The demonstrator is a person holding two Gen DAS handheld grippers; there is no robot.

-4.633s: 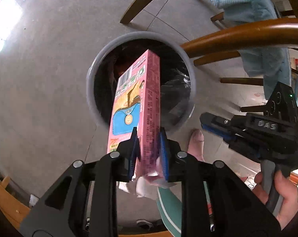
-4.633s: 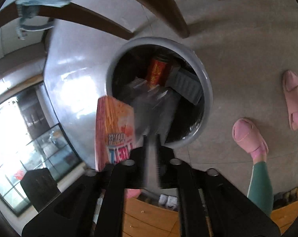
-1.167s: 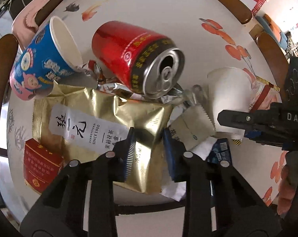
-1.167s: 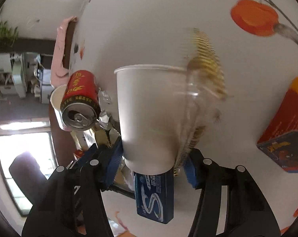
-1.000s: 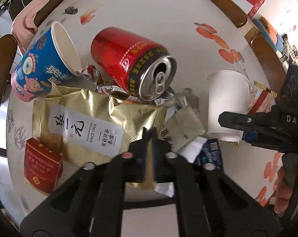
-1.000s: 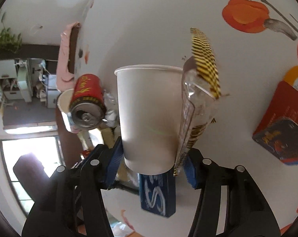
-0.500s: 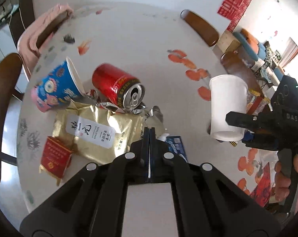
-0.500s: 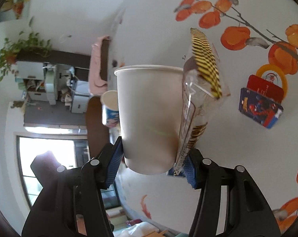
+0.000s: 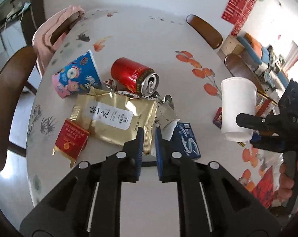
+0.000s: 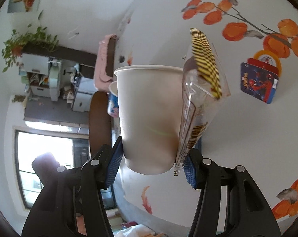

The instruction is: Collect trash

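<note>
Trash lies on the round white table (image 9: 139,35): a gold snack bag (image 9: 113,118), a red can (image 9: 133,77) on its side, a blue printed cup (image 9: 76,79) tipped over, a red packet (image 9: 70,140), a blue gum box (image 9: 185,140) and crumpled foil (image 9: 164,102). My left gripper (image 9: 149,133) hovers above the gold bag's near corner. Its jaws are opening, a narrow gap apart, with nothing held. My right gripper (image 10: 152,158) is shut on a white paper cup (image 10: 149,118) and a clear yellow-striped wrapper (image 10: 200,90), held above the table. In the left wrist view the cup (image 9: 237,106) hangs at the right.
Wooden chairs (image 9: 206,31) ring the table, one (image 9: 8,98) at the left and one draped with pink cloth (image 9: 50,33). A Spider-Man card pack (image 10: 259,83) lies on the tablecloth. A person's hand (image 9: 287,179) grips the right tool's handle.
The left gripper closed beside the gold bag without taking it, rose, and its jaws have now parted slightly. The right gripper lifted the cup and wrapper off the table.
</note>
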